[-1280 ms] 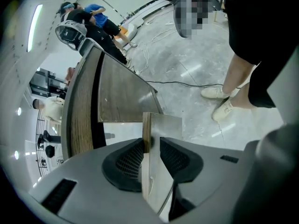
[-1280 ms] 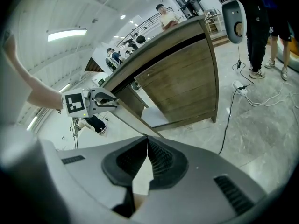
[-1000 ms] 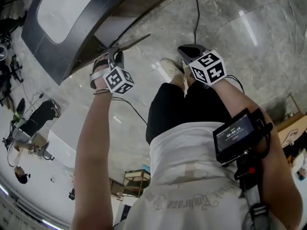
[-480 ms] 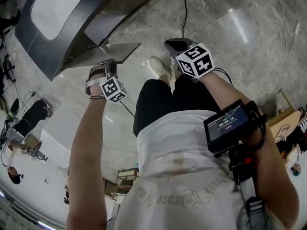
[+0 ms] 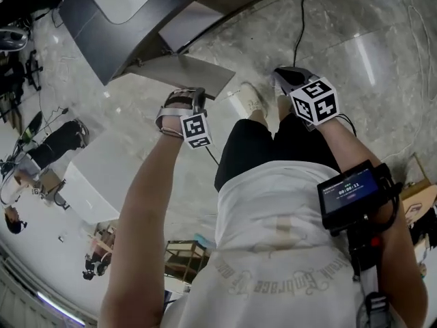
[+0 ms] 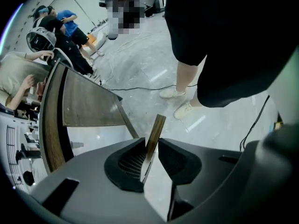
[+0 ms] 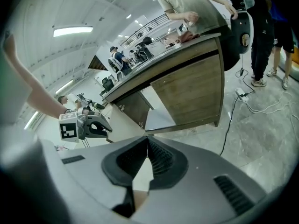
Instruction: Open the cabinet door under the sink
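The opening is, by my reading, mostly done. The left gripper (image 5: 183, 96) has its fingers pinching the free edge of the cabinet door (image 5: 181, 72). In the left gripper view the thin wooden edge stands between the two pads with both pressed against it. The door stands swung well out from the cabinet front, under the dark rim of the counter (image 5: 102, 53) that carries the sink, and the gap behind the door is open to view. The right gripper (image 5: 283, 75) hangs off to the side, well apart from the door. Its fingers are pressed together with nothing between them, so it takes no part in the pull. What seems left is little: perhaps drawing the door a bit wider, then spreading the left fingers to let the edge go.
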A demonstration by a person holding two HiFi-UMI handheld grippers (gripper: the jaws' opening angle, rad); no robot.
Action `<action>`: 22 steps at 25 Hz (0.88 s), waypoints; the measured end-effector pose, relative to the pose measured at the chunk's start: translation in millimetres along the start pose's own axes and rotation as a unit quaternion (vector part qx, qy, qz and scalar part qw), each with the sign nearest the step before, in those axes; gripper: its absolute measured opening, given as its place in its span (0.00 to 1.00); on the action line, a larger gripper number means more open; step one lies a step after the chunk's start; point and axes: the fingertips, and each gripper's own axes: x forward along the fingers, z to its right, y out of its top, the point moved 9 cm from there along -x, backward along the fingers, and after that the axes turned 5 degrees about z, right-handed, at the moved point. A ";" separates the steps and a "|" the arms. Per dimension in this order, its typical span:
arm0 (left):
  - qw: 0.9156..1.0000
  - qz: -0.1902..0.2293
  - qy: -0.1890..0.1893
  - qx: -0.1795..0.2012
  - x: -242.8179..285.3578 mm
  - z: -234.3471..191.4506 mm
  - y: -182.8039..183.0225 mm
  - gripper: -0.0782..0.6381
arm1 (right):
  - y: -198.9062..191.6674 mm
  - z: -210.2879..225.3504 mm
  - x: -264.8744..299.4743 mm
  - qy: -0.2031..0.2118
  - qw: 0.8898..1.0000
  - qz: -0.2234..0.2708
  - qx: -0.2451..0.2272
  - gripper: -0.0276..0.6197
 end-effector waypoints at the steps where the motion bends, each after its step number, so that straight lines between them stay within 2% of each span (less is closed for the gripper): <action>1: 1.000 0.003 -0.004 0.010 -1.4 3.8 -3.7 0.23 | -0.2 -5.4 1.8 -0.001 1.000 -0.002 0.002 0.06; 4: 0.999 0.010 -0.016 0.038 -11.2 14.0 -16.3 0.23 | 4.2 -25.6 4.8 -0.001 1.000 -0.008 0.000 0.06; 10: 0.998 0.013 -0.026 0.053 -17.9 38.7 -29.1 0.24 | 2.1 -53.4 8.1 -0.004 1.000 -0.006 -0.016 0.06; 17: 0.995 0.017 -0.040 0.091 -22.8 65.7 -51.3 0.25 | 4.1 -76.7 10.1 -0.026 0.999 0.013 -0.018 0.06; 22: 0.989 0.012 -0.052 0.141 -20.9 95.6 -71.5 0.25 | 2.5 -89.2 11.7 -0.037 0.999 0.027 -0.025 0.06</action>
